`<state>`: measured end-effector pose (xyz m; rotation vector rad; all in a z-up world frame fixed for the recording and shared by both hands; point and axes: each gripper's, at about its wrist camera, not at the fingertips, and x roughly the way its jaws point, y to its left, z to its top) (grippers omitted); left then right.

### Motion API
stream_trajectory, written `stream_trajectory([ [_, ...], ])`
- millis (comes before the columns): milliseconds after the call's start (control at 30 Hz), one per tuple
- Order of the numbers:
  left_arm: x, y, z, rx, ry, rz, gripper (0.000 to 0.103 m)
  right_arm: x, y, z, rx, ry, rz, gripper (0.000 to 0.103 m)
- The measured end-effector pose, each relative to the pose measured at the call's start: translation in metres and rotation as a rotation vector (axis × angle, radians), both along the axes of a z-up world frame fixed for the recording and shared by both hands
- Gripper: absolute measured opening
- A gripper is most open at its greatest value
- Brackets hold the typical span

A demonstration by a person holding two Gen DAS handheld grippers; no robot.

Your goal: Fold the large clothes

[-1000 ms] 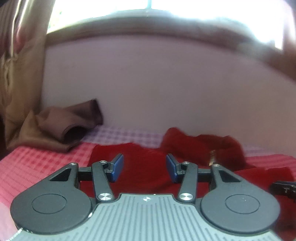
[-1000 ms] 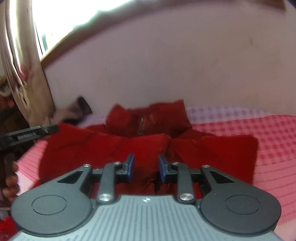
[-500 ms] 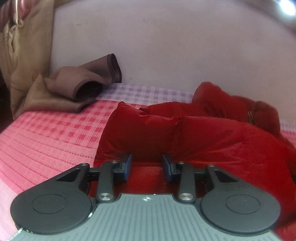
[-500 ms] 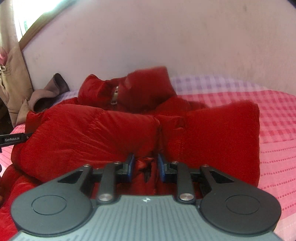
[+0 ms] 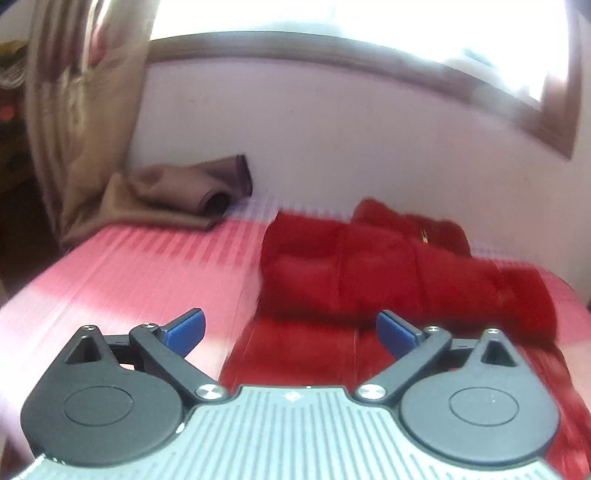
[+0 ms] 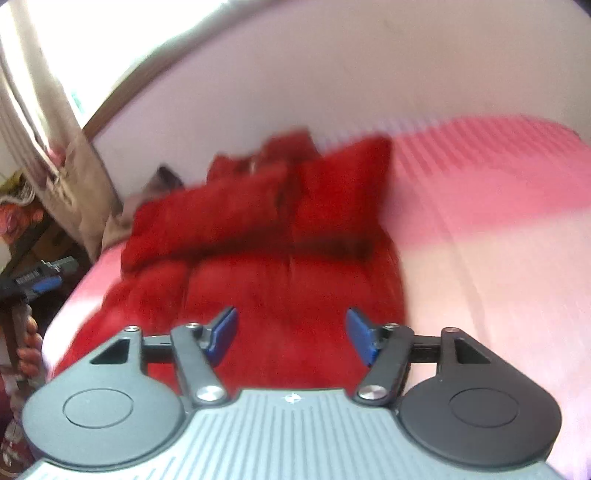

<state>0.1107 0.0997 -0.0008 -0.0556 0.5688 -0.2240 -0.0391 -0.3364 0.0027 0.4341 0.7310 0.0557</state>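
- At the far left of the left wrist view a beige curtain [image 5: 74, 122] hangs beside a bright window [image 5: 332, 22] with a dark wooden frame.
- Just right of the curtain's foot, a brown folded cloth [image 5: 184, 188] lies at the far edge of the bed, against the pale wall [image 5: 332, 140].
- The bed is covered with a pink checked sheet [image 5: 147, 266], bare on the left half of this view.
- The left gripper [image 5: 290, 328] stands with its jaws spread wide, having just been opening; its blue pads [image 5: 186, 326] press on nothing, and the near edge of the red jacket [image 5: 369, 266] lies below the gap.
- The red jacket lies on the sheet to the right of centre, folded over on itself, a thick upper layer resting on a flatter layer nearer the camera. Its collar end, with a small zip pull, points toward the wall.
- In the right wrist view the red jacket [image 6: 258, 236] fills the middle of the bed, with bare pink sheet [image 6: 498, 206] to its right.
- The right gripper [image 6: 291, 332] is parted about halfway, its jaws having just been opening; nothing is caught between them, and the jacket lies below.
- Both views are blurred.
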Motion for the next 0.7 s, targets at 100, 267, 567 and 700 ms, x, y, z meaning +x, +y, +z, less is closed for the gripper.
stream_trajectory([
  [100, -0.041, 0.022, -0.013, 0.003, 0.051, -0.001, 0.098, -0.039, 0.007, -0.01, 0.036, 0.034, -0.008, 0.067],
  [267, -0.086, 0.054, -0.036, -0.058, 0.116, 0.02, 0.098, -0.074, 0.022, -0.029, 0.063, 0.052, -0.021, 0.067],
  [567, -0.094, 0.062, -0.064, -0.14, 0.226, -0.002, 0.095, -0.076, 0.032, -0.05, 0.226, 0.032, -0.018, 0.069],
  [700, -0.09, 0.054, -0.076, -0.142, 0.269, -0.032, 0.081, -0.076, 0.033, -0.053, 0.265, 0.03, 0.022, 0.069],
])
